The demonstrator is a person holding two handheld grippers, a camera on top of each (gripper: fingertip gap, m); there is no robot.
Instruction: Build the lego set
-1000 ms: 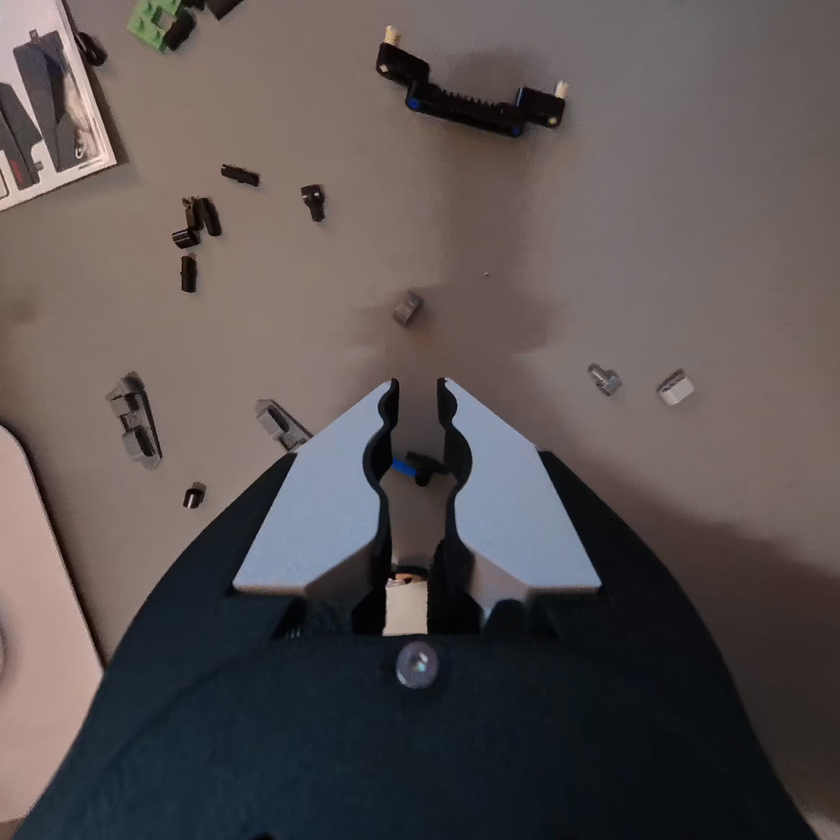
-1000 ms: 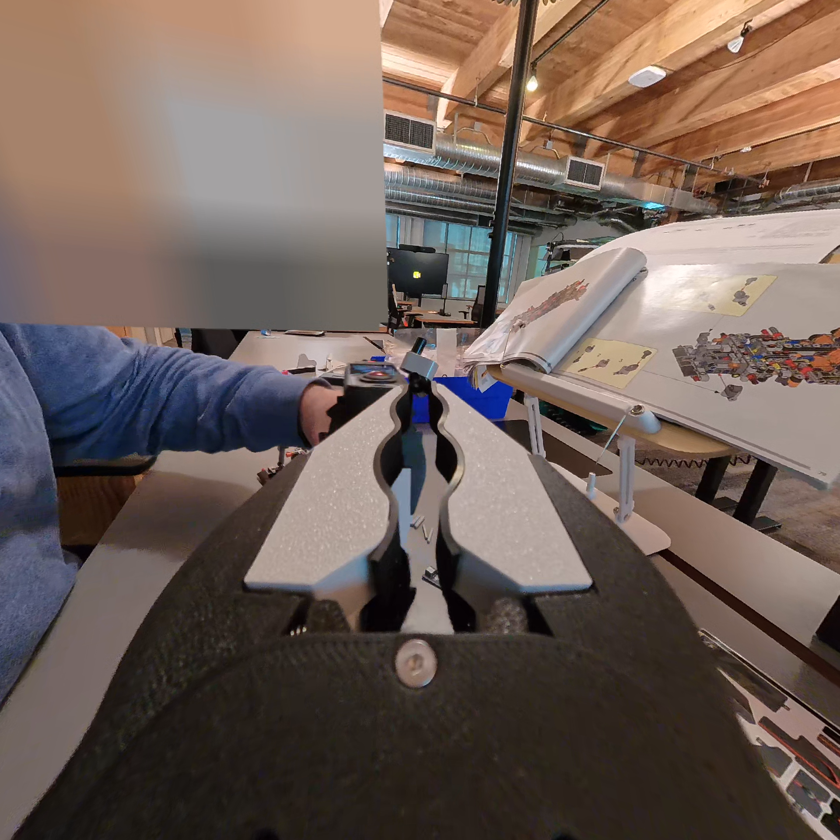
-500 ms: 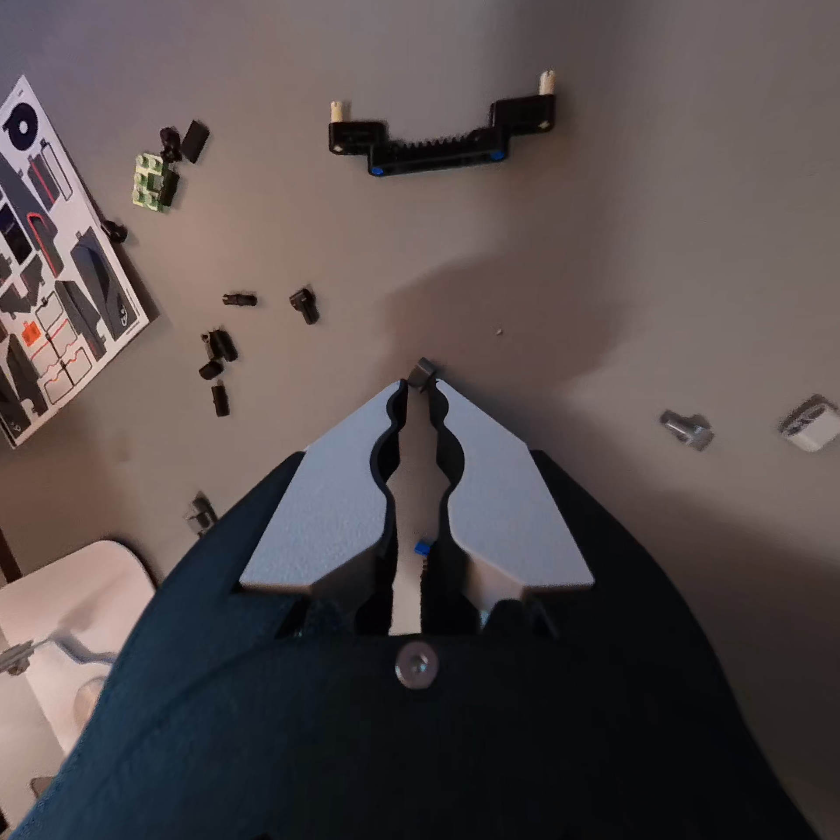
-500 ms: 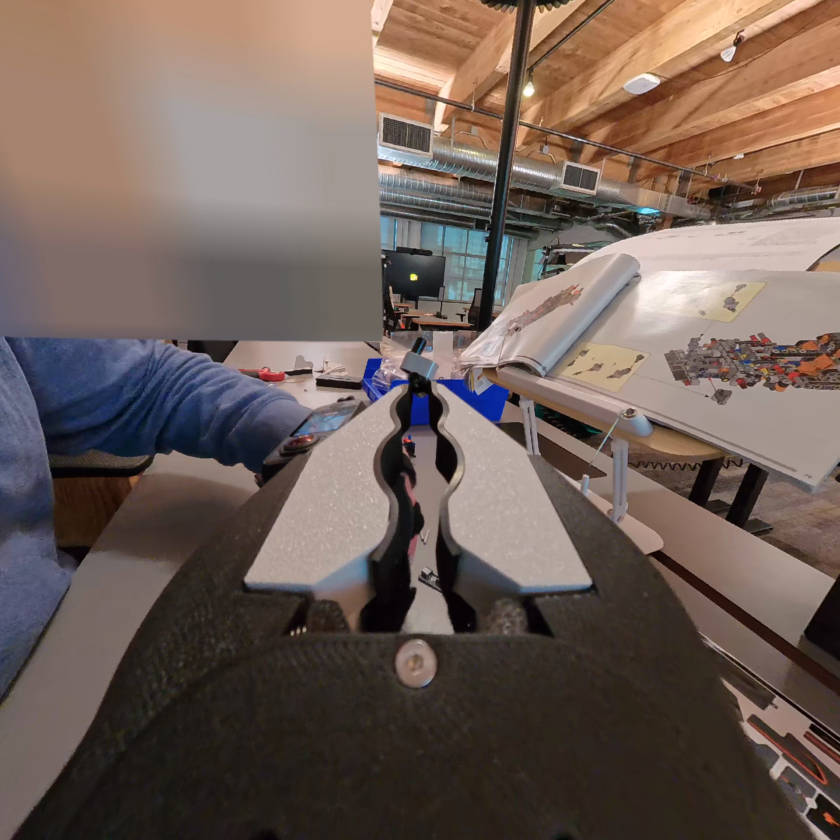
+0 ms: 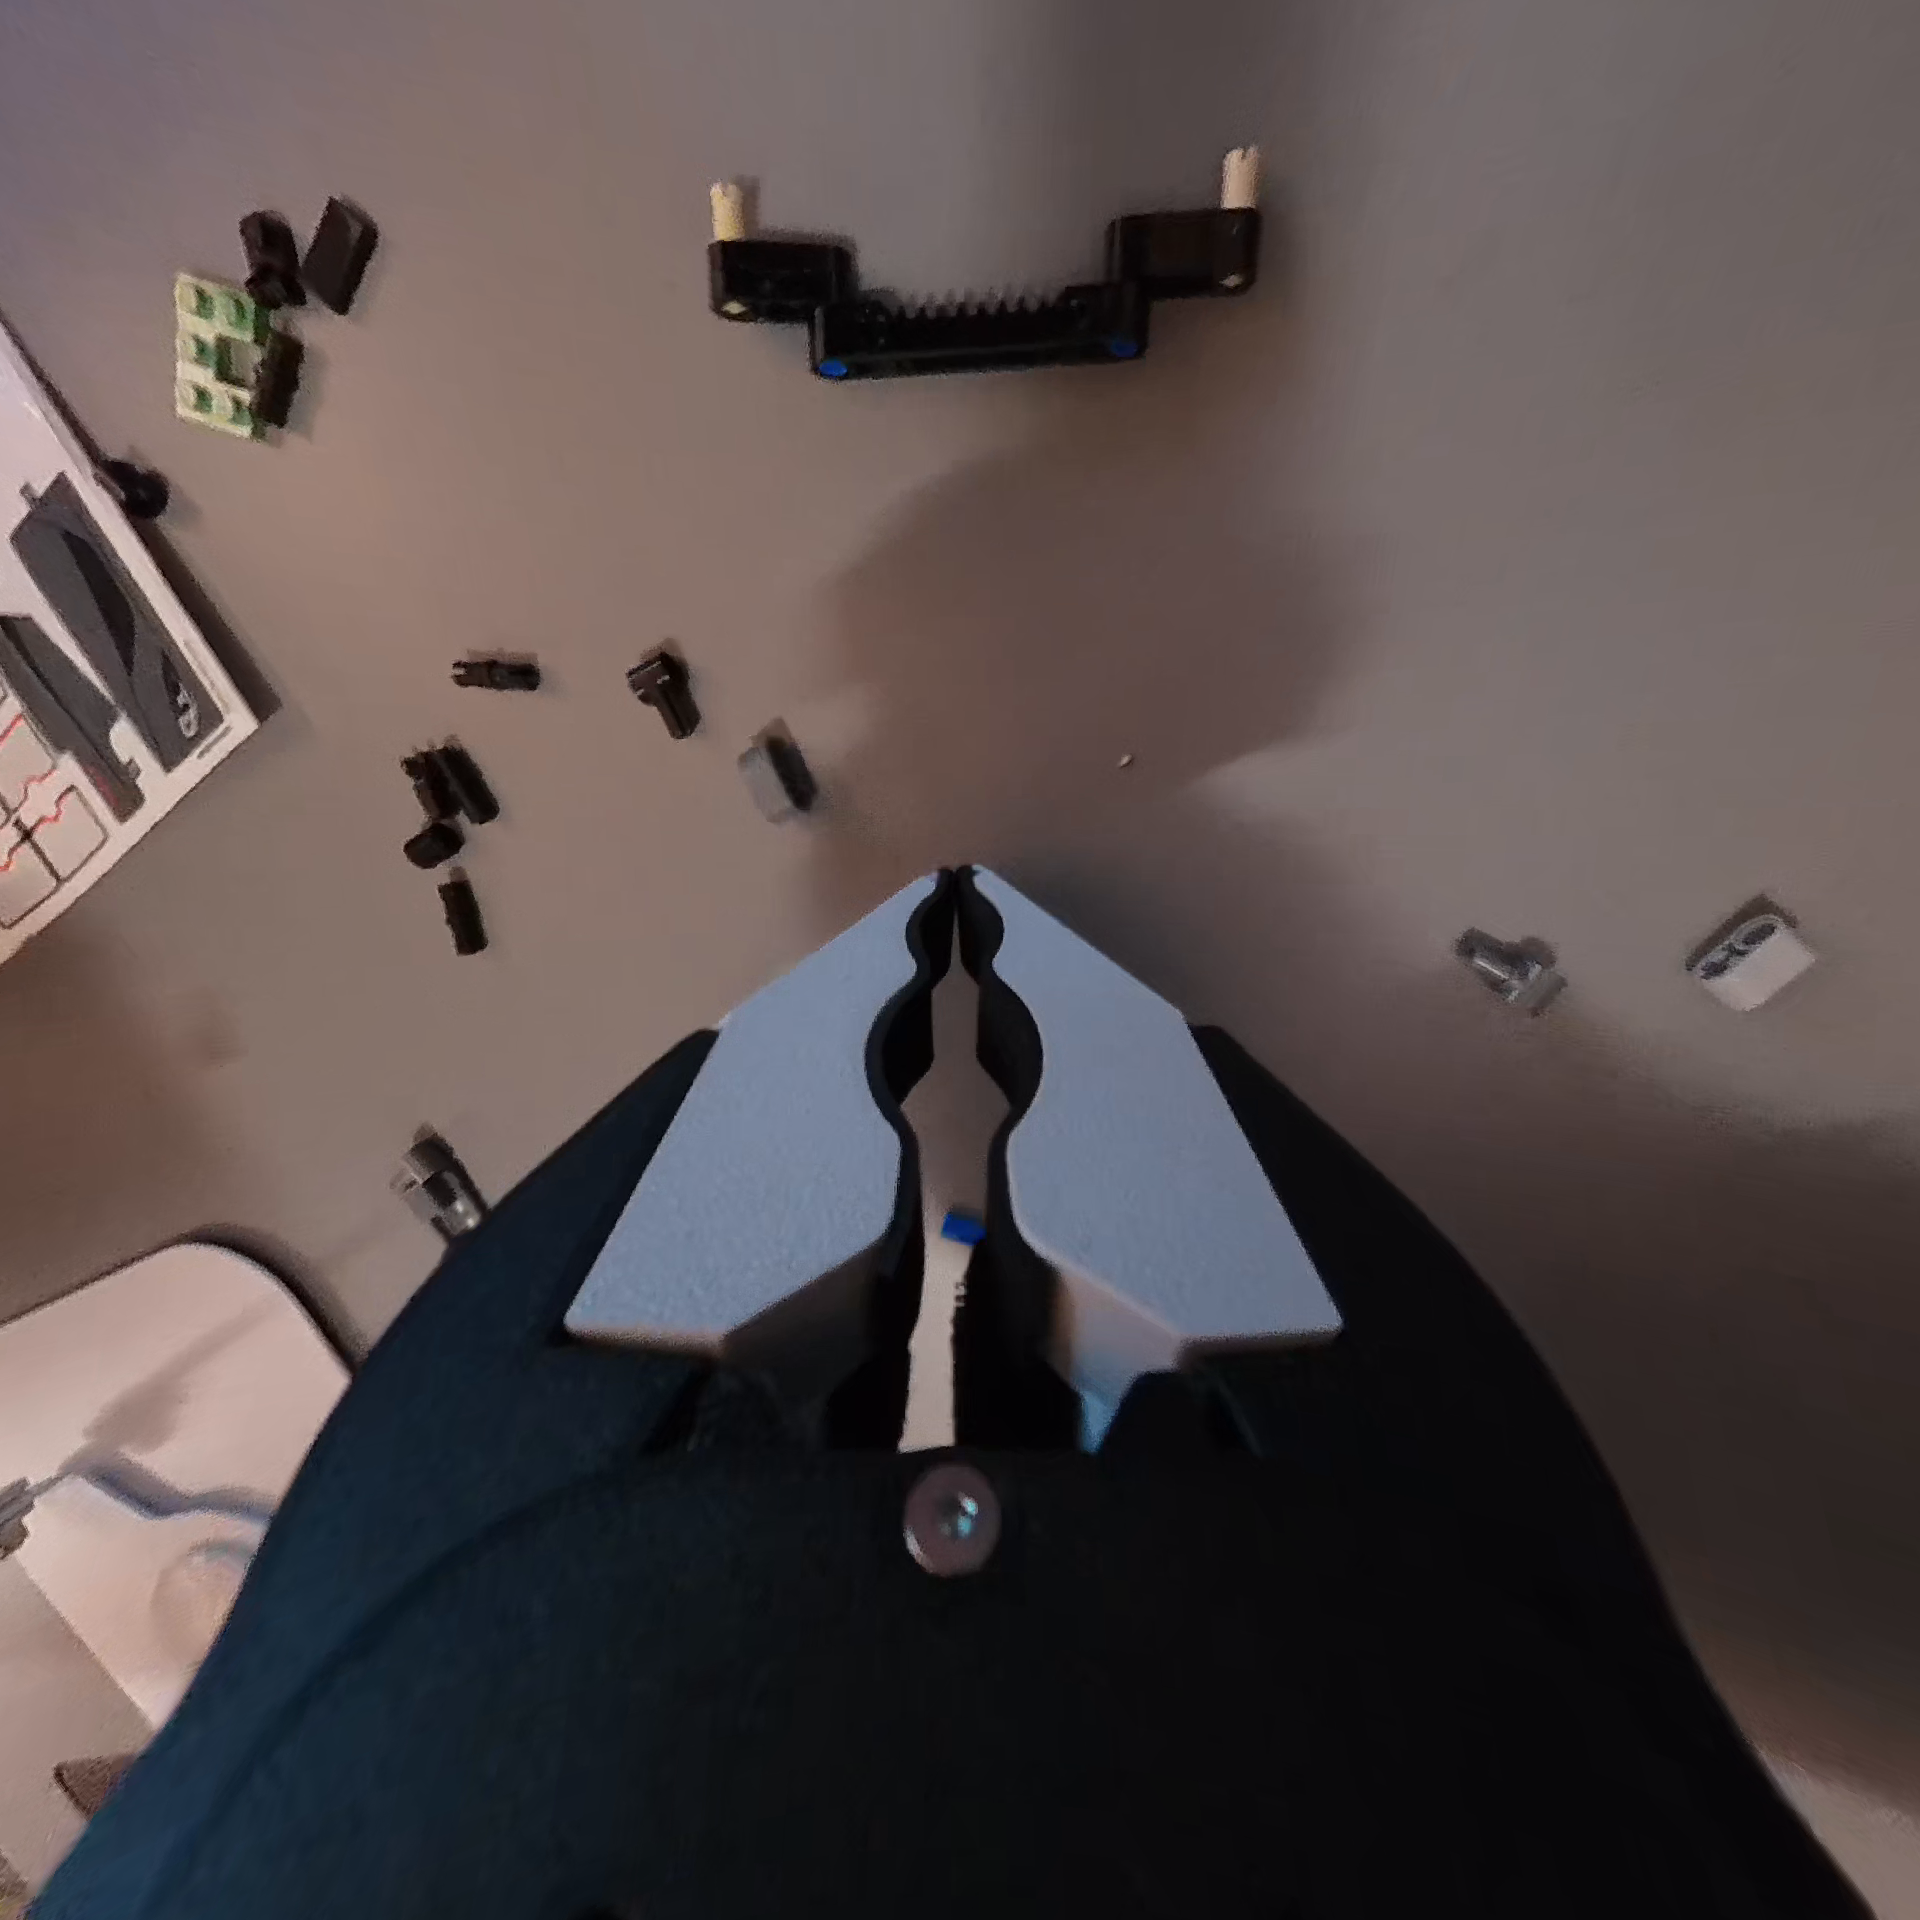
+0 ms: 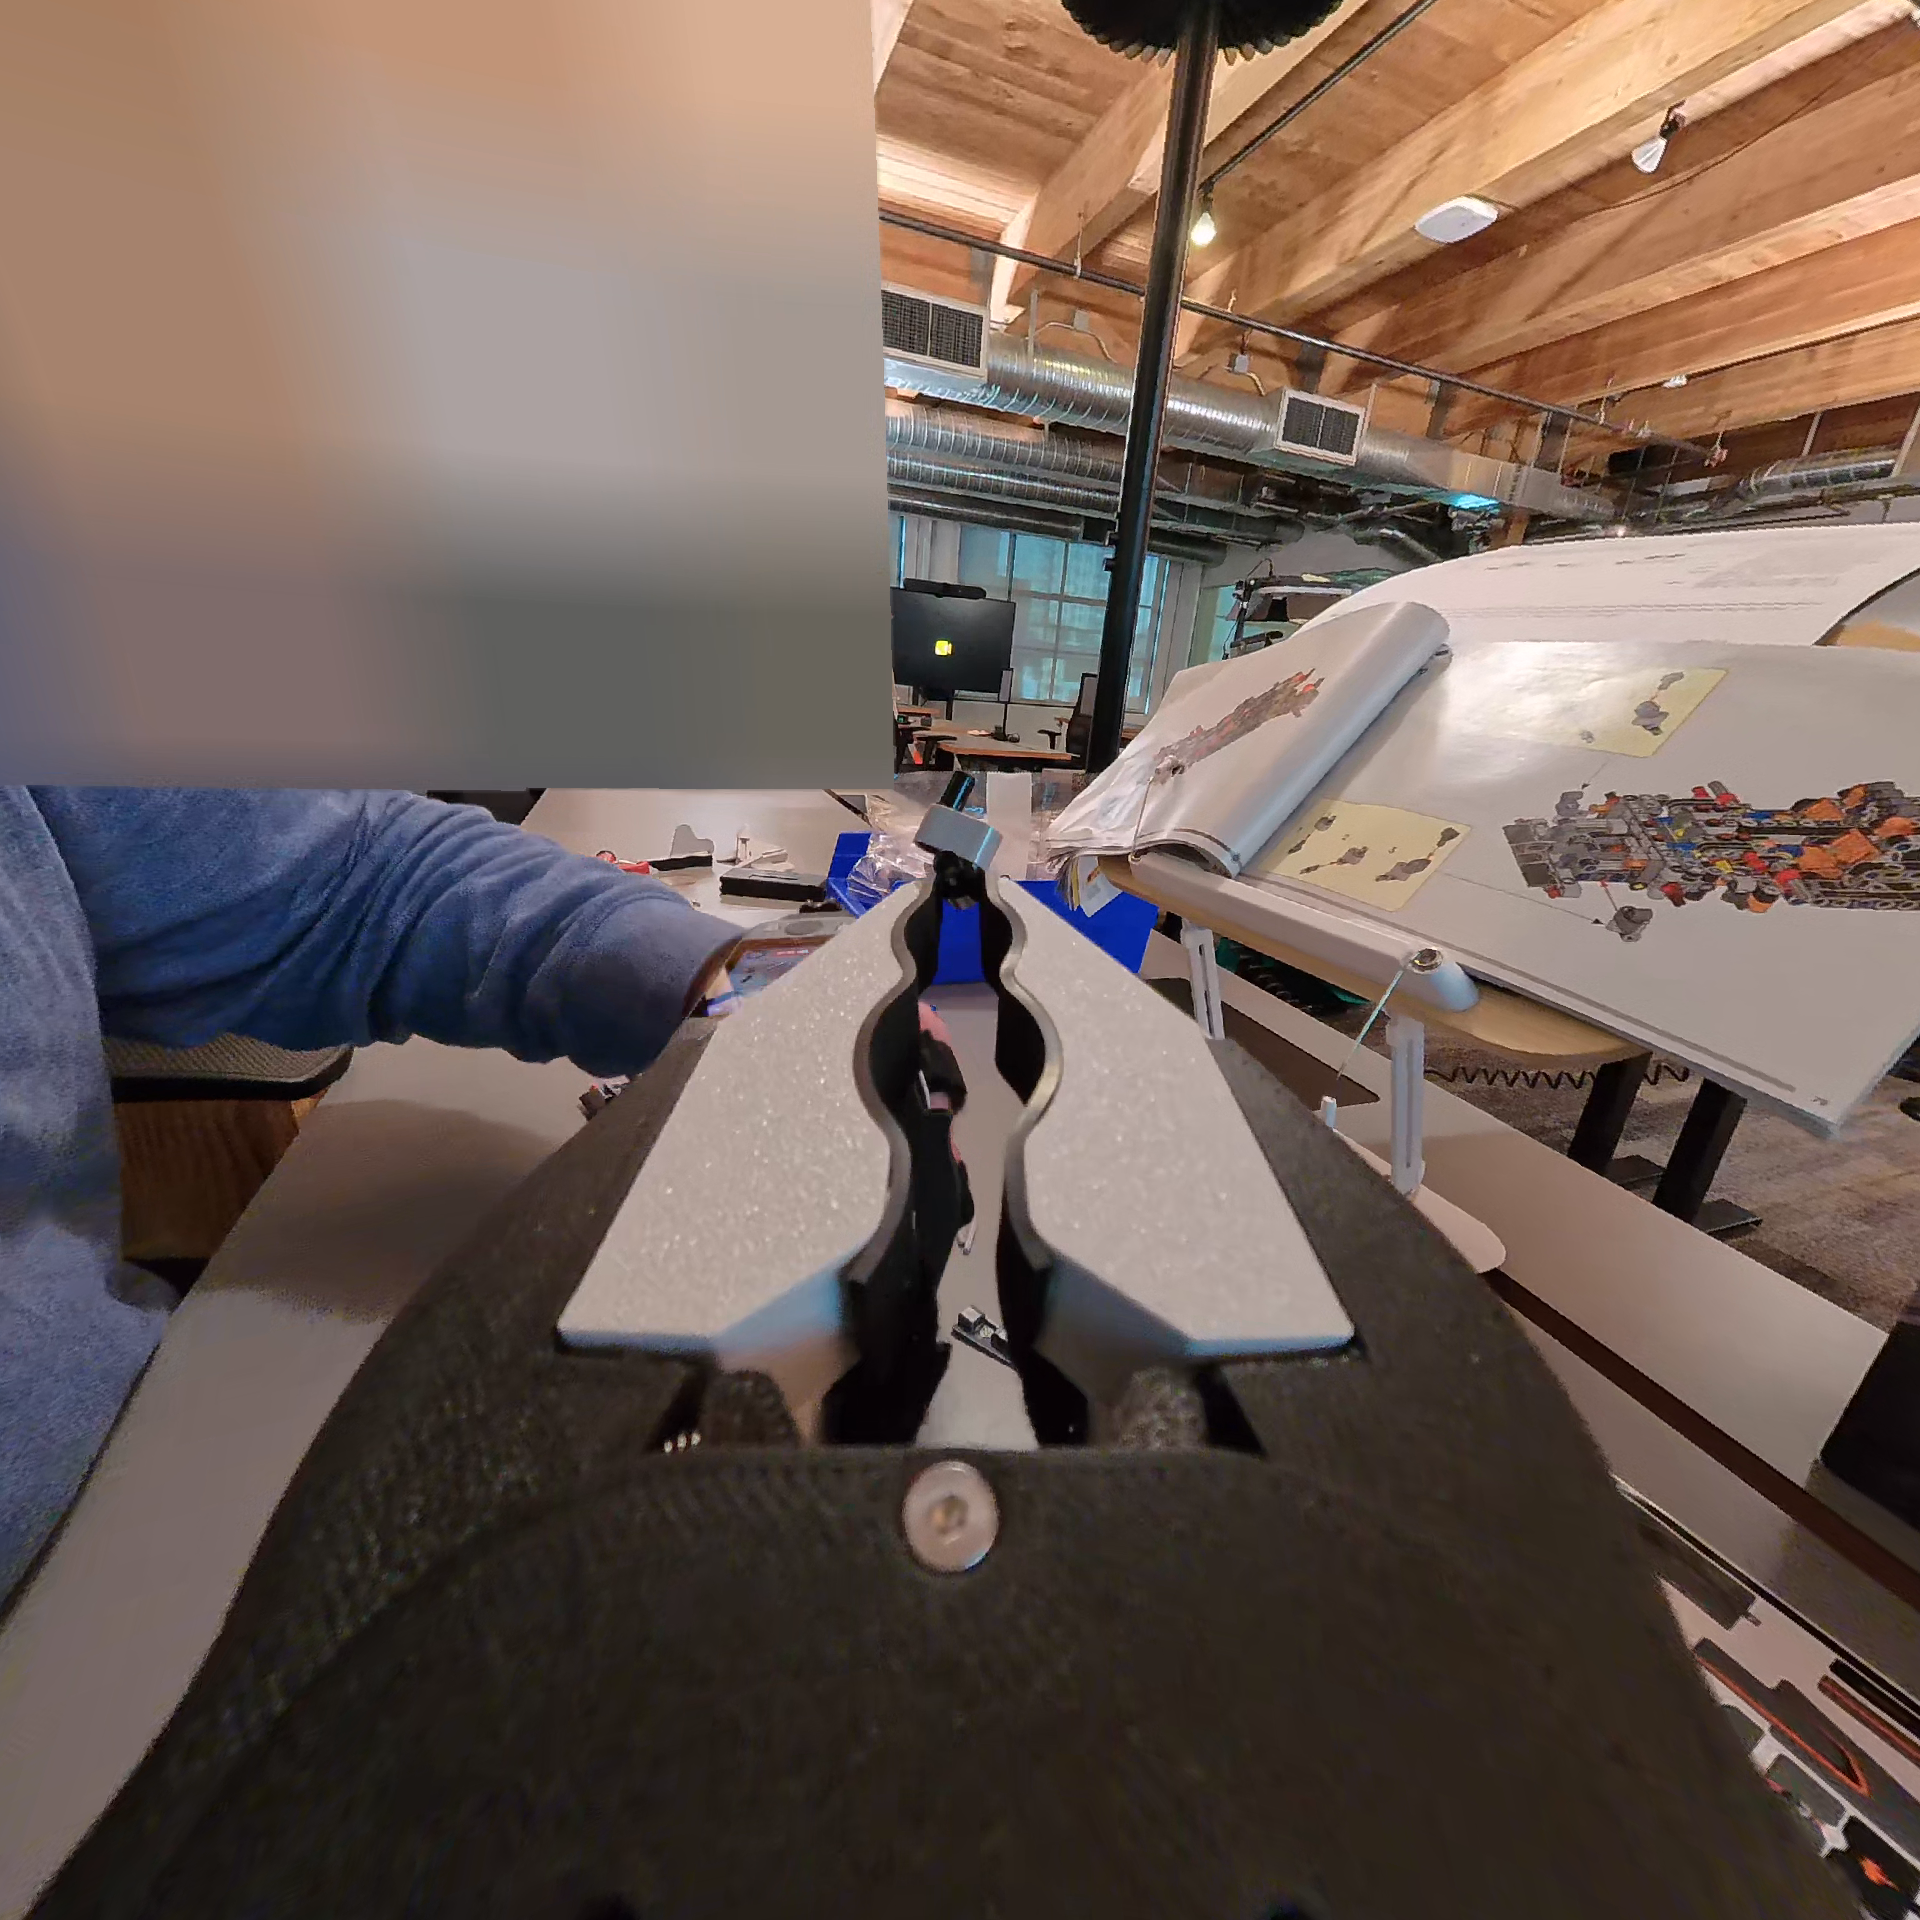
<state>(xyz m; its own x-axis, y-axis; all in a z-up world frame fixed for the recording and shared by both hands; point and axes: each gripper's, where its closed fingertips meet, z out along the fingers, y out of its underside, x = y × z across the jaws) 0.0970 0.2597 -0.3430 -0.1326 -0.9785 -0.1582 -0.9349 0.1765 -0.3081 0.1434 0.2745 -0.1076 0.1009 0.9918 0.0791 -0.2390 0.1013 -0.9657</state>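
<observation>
Sticker sheet [image 5: 99, 665] at the counter's [image 5: 1455, 520] left edge, kept flat and out of the working area; green plate cluster [image 5: 234, 358] and a scatter of black pins [image 5: 447, 790] just beside it, spread singly, likely so each can be picked alone; small grey piece [image 5: 777, 771] lying loose near the middle, just ahead of the left tongs [image 5: 954, 875]; left tongs hovering above the counter with tips pressed together and nothing between them, so probably no grip on that piece; black toothed assembly [image 5: 982, 296] with two cream pegs toward the far edge, well apart, seemingly the part-built lego set parked for the next addition; two pale grey pieces [image 5: 1507, 966] toward the right edge; right tongs [image 6: 958, 878] raised level above the counter, pinched on a small grey-and-black piece [image 6: 956, 826] at the very tips, apparently held up toward the open instruction book [image 6: 1558, 790] on its stand for checking
</observation>
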